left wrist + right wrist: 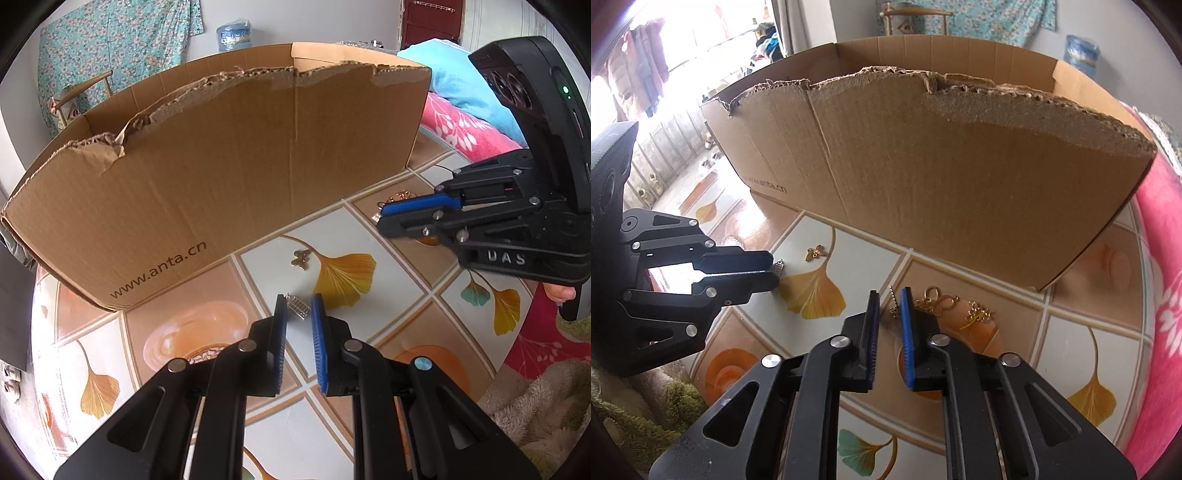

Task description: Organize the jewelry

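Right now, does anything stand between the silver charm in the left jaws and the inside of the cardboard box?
Yes: the torn near wall of the cardboard box rises between the silver charm and its inside.

A plain brown cardboard box (pixel 229 166) carried dark printed web-address lettering low on its side, and its torn upper edge showed paler, greyish-tan fibre. The tabletop (pixel 388 295) was patterned in squares, white alternating with peach-orange, divided by pale lines and scattered with yellow-gold ginkgo leaves plus a few teal ones. Small jewelry pieces lay there: a silver rectangular charm (pixel 299 308), a gold butterfly charm (pixel 301 258), and gold chains and pendants (pixel 942 304). Both grippers, left (pixel 299 314) and right (pixel 890 314), were black with bright blue pads. A pink blanket (pixel 461 129) bore white leaf sprigs; a turquoise floral cloth (pixel 110 40) hung behind.
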